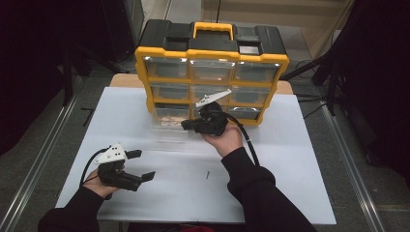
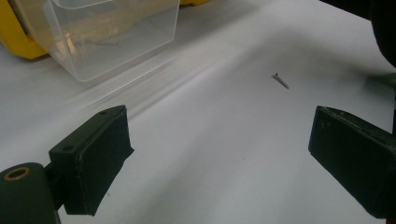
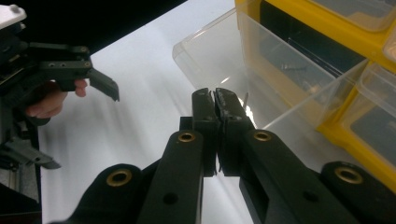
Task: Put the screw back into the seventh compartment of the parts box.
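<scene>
Jaws of the right gripper (image 3: 215, 95) pinch a screw (image 3: 245, 99) over the clear drawer (image 3: 219, 60), another screw (image 2: 280, 80) awaits the gaping left gripper (image 2: 224, 163).

A clear plastic drawer (image 1: 168, 126) stands pulled out from the bottom-left slot of the yellow organiser (image 1: 211, 72). A small dark screw (image 2: 281, 80) lies loose on the white desk (image 1: 290, 159), well apart from it.

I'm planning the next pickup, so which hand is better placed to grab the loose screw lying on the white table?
Left. The left gripper is open and the screw lies ahead between its jaws. The right gripper is closed, up at the clear drawer.
</scene>
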A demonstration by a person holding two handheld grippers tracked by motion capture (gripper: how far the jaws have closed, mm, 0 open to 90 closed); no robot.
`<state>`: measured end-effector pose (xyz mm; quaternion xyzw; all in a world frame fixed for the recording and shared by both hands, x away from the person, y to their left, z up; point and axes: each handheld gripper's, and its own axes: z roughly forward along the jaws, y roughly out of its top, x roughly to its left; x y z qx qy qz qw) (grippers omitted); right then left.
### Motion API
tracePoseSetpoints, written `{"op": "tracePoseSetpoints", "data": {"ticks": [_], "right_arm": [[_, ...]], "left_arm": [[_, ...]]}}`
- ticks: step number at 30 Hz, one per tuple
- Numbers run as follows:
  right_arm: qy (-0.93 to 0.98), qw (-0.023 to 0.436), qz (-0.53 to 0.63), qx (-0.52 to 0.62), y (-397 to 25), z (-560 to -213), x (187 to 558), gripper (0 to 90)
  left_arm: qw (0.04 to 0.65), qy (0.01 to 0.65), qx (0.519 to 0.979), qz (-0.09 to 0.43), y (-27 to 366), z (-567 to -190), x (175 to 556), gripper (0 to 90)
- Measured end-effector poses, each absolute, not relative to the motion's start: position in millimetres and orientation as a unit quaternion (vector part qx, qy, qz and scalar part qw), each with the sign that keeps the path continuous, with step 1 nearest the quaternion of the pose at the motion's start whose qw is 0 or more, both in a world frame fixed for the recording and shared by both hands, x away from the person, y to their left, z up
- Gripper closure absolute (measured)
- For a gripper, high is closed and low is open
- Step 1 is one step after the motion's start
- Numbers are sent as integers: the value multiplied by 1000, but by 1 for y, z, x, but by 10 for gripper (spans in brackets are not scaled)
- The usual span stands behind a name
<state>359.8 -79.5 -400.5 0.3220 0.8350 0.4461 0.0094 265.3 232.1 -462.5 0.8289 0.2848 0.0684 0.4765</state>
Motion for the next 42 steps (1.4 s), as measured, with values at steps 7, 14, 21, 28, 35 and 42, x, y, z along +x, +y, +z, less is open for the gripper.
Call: {"op": "tracePoseSetpoints", "data": {"ticks": [7, 14, 21, 28, 35, 42], "right_arm": [[835, 14, 443, 326, -72, -400, 368, 893], [834, 20, 440, 333, -66, -402, 376, 893], [829, 27, 443, 340, -57, -401, 386, 893], [827, 41, 440, 349, -51, -402, 396, 893], [825, 48, 436, 358, -47, -409, 403, 892], [830, 47, 420, 364, -38, -418, 409, 890]], "left_arm": [[473, 282, 832, 67, 232, -462, 265, 55], [475, 281, 832, 66, 231, -462, 265, 55], [475, 278, 832, 66, 231, -462, 265, 55], [475, 276, 833, 65, 231, -462, 265, 55], [475, 276, 833, 64, 231, -462, 265, 55], [474, 274, 834, 65, 232, -461, 265, 55]]}}
